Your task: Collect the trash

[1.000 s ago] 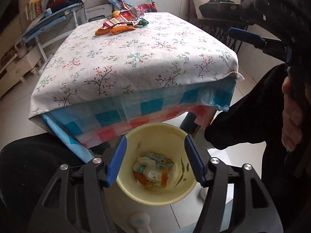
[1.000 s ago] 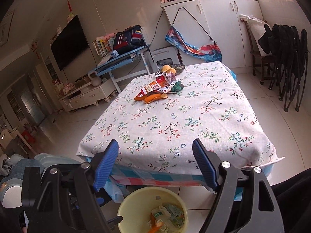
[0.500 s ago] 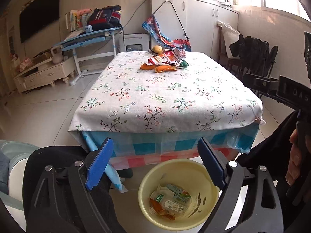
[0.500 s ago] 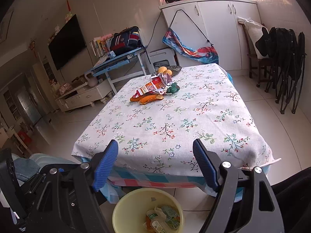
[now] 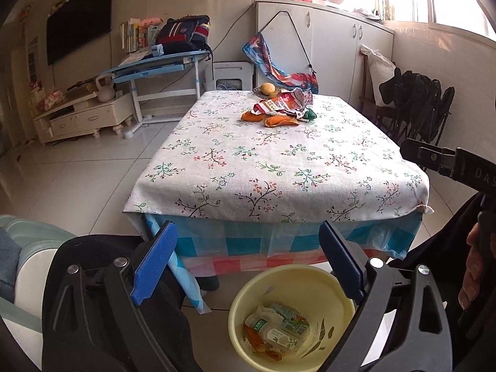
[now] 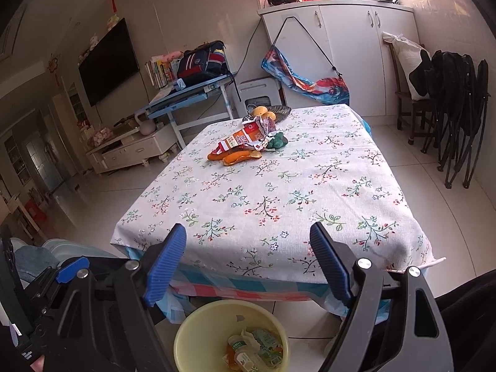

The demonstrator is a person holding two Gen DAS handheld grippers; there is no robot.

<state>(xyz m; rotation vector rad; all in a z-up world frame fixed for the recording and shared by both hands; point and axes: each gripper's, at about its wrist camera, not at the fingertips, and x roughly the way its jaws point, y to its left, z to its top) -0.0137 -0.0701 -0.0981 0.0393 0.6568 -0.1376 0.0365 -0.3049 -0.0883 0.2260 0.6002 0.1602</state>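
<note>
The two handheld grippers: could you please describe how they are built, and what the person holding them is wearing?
Both the left gripper and the right gripper have black, triangular cut-out frames with silver bolts and two blue ribbed pads. In the left wrist view the right gripper's black body carries pale embossed letters. The person's sleeve is black.

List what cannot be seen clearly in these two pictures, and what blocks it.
- Bottom of the pale yellow plastic bin: left wrist view, trash covers it and the black arm of the left tongs crosses its rim.
- Print on the red-orange snack wrapper: both views, too small.
- Dark woven fruit dish: right wrist view, partly hidden behind wrapper.
- Table legs: floral tablecloth hides them.
</note>
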